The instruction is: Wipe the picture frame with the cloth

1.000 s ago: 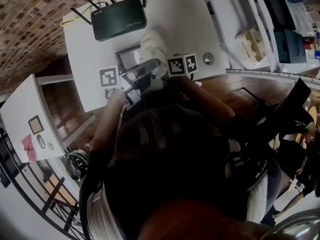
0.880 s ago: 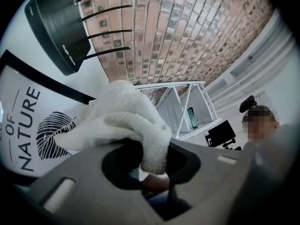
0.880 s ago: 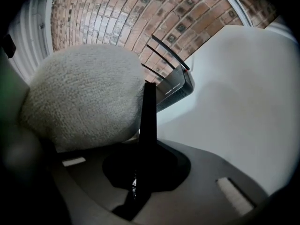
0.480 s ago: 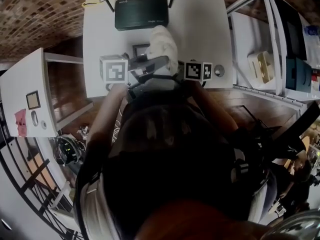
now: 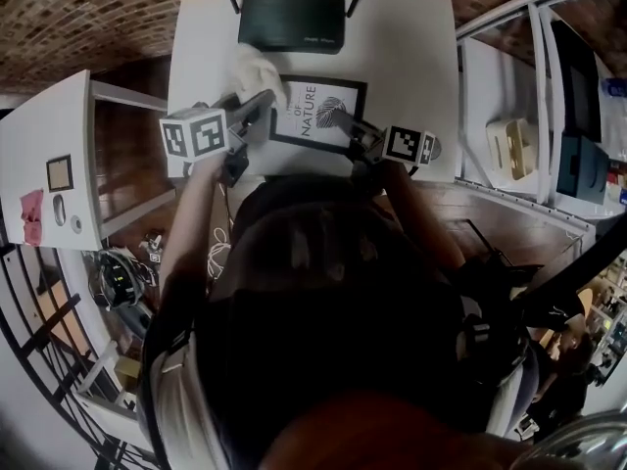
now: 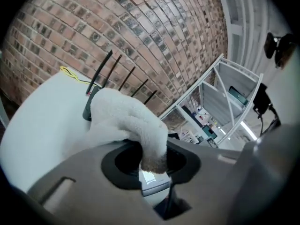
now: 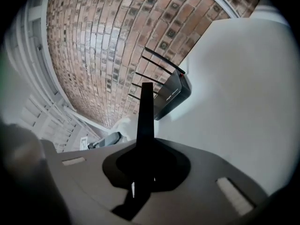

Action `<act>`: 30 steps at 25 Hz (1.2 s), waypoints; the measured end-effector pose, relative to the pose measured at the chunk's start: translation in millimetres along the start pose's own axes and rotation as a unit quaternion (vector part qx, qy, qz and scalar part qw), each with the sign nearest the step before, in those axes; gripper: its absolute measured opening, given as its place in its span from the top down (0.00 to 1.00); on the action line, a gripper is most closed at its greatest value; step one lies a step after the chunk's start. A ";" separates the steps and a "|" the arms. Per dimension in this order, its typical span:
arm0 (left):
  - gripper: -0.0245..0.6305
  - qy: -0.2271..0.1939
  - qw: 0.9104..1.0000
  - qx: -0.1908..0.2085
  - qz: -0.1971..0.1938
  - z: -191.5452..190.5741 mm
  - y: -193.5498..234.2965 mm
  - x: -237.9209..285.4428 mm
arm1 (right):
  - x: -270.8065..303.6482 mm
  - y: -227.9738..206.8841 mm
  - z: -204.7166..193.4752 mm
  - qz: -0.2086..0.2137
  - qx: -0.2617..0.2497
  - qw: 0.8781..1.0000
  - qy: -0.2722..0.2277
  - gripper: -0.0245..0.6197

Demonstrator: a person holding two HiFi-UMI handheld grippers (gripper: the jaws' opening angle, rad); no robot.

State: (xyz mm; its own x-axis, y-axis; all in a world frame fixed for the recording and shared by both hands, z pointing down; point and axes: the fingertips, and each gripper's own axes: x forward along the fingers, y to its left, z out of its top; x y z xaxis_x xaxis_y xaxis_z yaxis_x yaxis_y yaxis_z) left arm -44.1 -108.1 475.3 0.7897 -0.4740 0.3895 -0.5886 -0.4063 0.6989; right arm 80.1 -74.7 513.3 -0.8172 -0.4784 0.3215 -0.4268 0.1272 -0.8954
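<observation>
Right gripper [image 5: 340,121] clamped shut on edge of picture frame [image 5: 312,106]. Left gripper [image 5: 265,99] pinching cloth [image 5: 259,67]. Cloth covered frame half second ago, now swung off by far-left corner, print bared. Frame face up on white table [image 5: 411,57], long axis left-right, lettering upright toward person. Router [image 5: 292,20] beyond

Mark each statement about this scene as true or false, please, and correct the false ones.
1. The left gripper has its jaws shut on a white cloth. True.
2. The right gripper is empty. False: its jaws are shut on the edge of the picture frame.
3. A black router sits on the white table. True.
4. The cloth covers the frame's leaf print. False: the print is bare, and the cloth is by a frame corner.
</observation>
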 end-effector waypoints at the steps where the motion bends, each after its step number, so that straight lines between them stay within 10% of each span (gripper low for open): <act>1: 0.81 0.001 1.000 0.006 0.012 -1.6 5.1 -2.9 | -1.2 4.0 1.5 0.005 0.006 1.000 -0.004 0.95; 30: 0.81 0.080 0.996 0.036 -0.003 -46.6 15.5 26.8 | -3.3 47.5 43.1 -0.033 -0.053 0.994 -0.088 0.93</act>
State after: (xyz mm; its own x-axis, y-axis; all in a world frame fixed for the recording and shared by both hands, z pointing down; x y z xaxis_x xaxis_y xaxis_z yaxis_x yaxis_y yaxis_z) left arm -24.0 -90.6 524.5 0.8072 -0.3429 0.4805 -0.5903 -0.4665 0.6587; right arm 79.2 -104.5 456.4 -0.7094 -0.6325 0.3110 -0.5228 0.1762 -0.8341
